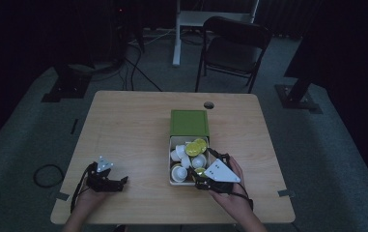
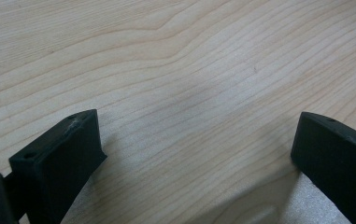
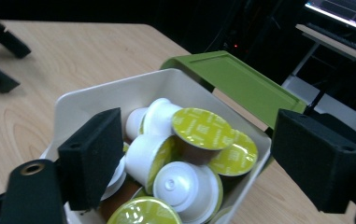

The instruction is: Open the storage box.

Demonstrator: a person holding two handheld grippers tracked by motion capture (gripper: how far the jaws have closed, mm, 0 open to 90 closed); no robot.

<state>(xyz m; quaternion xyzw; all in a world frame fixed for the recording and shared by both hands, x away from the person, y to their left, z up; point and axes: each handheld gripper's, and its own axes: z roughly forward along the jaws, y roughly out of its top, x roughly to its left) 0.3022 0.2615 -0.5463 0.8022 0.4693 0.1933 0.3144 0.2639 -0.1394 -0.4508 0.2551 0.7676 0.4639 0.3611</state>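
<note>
Box: white box (image 1: 172,145) of coffee pods (image 1: 195,147), lower centre, on the table (image 1: 128,125).
Lid: green lid (image 1: 189,122) just above it.
Right gripper (image 1: 202,182): jaws apart, nothing clamped, at the box's lower edge.
Left gripper (image 1: 123,181): lower left, jaws apart over bare wood.

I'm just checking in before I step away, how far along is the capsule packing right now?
Done: the white box already holds a pile of coffee capsules, and its green lid lies beside it on the table. In hand: nothing; the right gripper hangs open above the capsules, and the left gripper rests open over bare wood. Left: apparently putting the lid on.
</note>
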